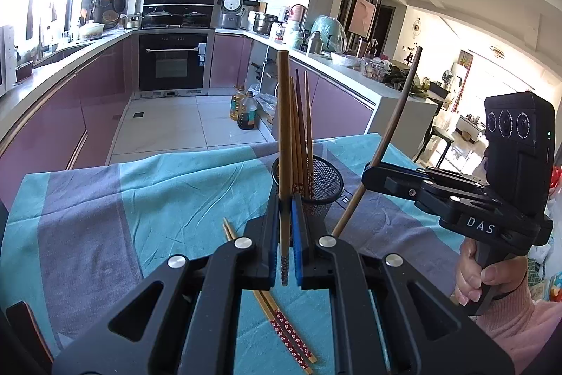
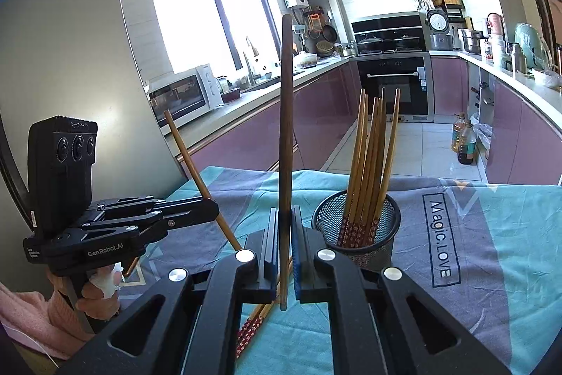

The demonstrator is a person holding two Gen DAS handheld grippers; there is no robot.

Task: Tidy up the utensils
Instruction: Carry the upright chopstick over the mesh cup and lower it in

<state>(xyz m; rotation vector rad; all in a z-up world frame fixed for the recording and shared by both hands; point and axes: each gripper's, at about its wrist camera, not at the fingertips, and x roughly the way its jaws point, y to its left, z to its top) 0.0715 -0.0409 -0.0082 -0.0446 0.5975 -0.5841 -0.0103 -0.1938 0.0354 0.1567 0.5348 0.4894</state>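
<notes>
Left wrist view: left gripper clamps one chopstick, upright.
Right gripper: pinching a darker chopstick.
Mesh cup: right of it, maybe six chopsticks inside.

Mesh cup on tablecloth, chopsticks upright inside; loose chopsticks lying before cup.

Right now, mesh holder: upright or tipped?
Upright. The mesh holder stands on its base on the tablecloth, rim facing up, with several chopsticks standing in it, patterned ends down.
</notes>
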